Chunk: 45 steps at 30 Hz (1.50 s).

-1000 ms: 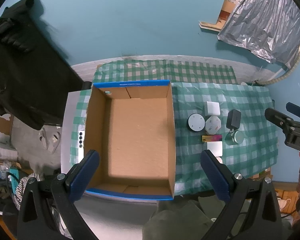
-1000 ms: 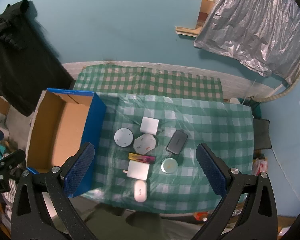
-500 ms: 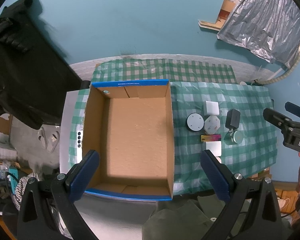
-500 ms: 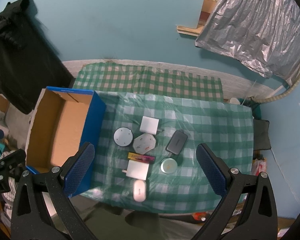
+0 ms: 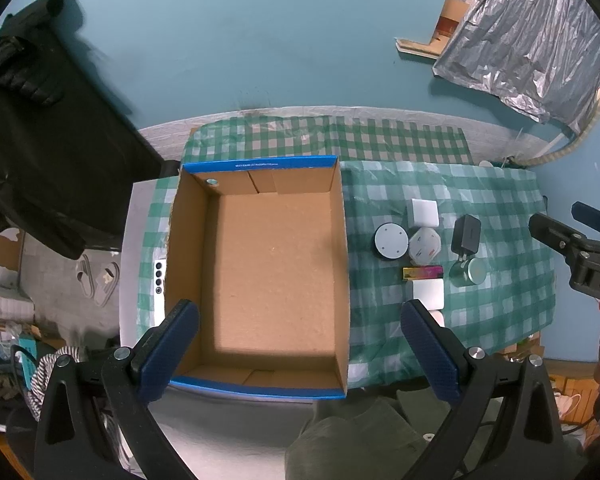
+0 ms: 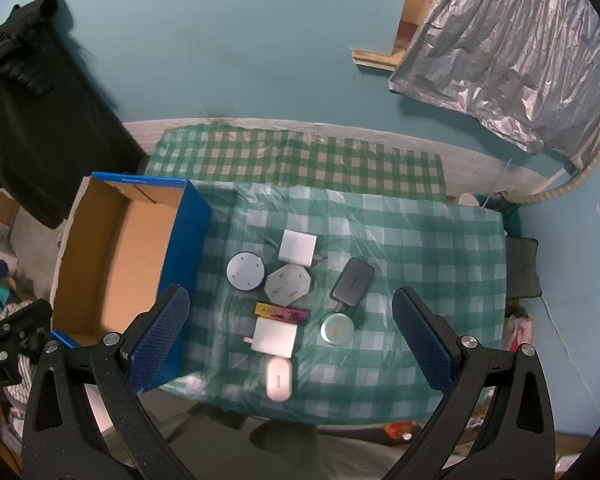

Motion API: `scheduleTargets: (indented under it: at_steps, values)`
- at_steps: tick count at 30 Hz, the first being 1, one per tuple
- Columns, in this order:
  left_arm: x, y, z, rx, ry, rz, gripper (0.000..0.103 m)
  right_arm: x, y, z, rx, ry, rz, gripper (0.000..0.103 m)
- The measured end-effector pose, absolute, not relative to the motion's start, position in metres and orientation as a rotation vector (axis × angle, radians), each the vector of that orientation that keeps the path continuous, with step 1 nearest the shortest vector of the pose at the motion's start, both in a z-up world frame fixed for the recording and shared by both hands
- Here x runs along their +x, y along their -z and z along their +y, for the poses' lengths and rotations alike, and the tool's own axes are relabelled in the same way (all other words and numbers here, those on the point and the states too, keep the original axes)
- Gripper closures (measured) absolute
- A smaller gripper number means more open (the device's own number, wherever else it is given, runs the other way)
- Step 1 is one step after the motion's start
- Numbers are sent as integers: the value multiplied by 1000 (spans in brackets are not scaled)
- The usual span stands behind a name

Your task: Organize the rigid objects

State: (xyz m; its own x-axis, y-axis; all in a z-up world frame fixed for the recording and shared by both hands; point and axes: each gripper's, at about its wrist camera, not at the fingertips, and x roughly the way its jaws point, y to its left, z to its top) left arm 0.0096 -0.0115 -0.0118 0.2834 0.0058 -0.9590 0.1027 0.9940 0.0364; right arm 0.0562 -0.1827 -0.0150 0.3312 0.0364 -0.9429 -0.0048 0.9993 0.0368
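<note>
Holding both tools high over the table, you kept the left gripper [image 5: 300, 352] spread wide above the empty cardboard box [image 5: 260, 272] and the right gripper [image 6: 290, 344] spread too, gripping nothing. Nearest sat a white oval case [image 6: 279, 378], then a white adapter [image 6: 276, 336], pink-yellow bar [image 6: 283, 313], green tin [image 6: 337, 329], gray puck [image 6: 245, 271], black charger [image 6: 353, 282], w/ a white cube [image 6: 298, 248] farthest.
</note>
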Motion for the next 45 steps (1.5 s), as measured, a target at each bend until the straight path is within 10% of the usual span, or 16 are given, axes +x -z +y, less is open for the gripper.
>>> scheduleTargets:
  at_steps: [45]
  values:
    - [9,19,6,81,60,1278,1,54,34,-189,48,-32,1257,2]
